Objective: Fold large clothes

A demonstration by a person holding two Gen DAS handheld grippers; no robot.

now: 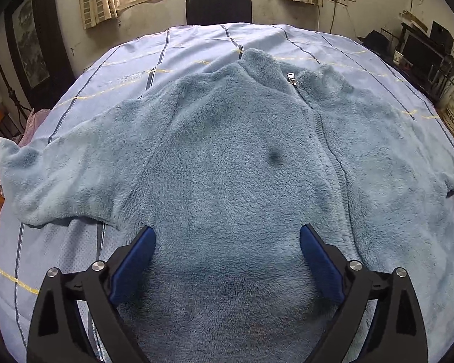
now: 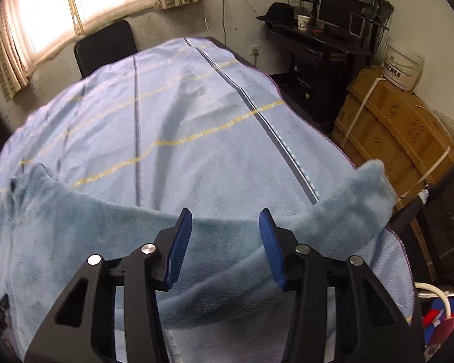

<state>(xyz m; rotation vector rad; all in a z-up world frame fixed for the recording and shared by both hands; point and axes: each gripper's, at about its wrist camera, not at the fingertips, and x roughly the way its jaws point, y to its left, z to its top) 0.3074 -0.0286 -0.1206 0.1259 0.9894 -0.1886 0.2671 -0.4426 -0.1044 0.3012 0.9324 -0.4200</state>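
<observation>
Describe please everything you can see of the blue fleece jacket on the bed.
The fleece jacket is pale blue and fluffy, spread flat and front up on a striped blue sheet. Its zipper is closed up to the standing collar, with a metal pull. Both sleeves lie stretched outward; the cuff of one reaches the bed's edge. Nothing grips it.

- left claw [image 1: 227, 242]: black angular linkage arms, blue ribbed pads, round silver pivot screws
- right claw [image 2: 225, 230]: same build, black, blue pads, silver screws
</observation>
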